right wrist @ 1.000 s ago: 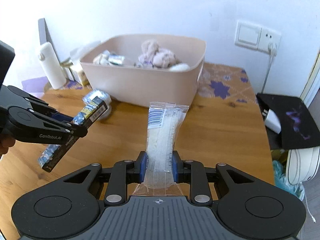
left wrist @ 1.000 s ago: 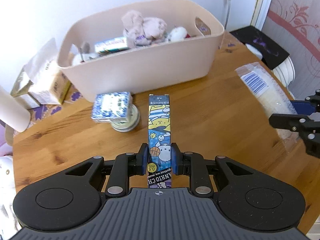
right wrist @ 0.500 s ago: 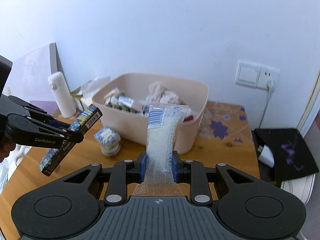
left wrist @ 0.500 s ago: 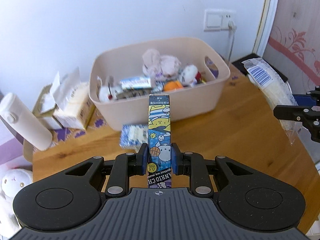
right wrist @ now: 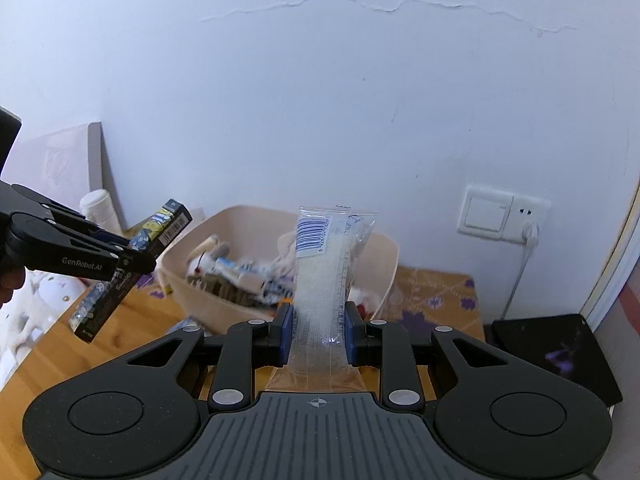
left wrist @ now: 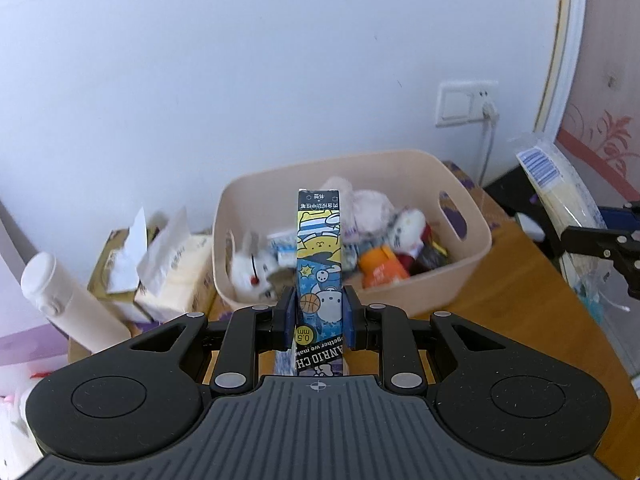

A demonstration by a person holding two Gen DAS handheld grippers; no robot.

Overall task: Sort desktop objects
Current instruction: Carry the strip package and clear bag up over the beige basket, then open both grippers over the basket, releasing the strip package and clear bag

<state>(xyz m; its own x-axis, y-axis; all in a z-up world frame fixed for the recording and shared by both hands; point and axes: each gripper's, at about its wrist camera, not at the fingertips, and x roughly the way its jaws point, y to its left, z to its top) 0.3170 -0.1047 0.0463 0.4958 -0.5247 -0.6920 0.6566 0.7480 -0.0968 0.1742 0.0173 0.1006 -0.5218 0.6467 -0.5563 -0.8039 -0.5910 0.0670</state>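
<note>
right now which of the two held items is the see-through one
The clear plastic packet with the blue barcode, clamped in the right gripper. The left gripper holds an opaque cartoon-printed box instead.

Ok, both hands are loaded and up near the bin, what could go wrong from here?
1. The plastic packet is soft and the right gripper pinches only its lower end; it may sag or slip out.
2. The bin is already crowded with toys, so the pen box in the left gripper could land on the pile and tip over the rim.
3. Both grippers aim at the same bin and might collide.
</note>
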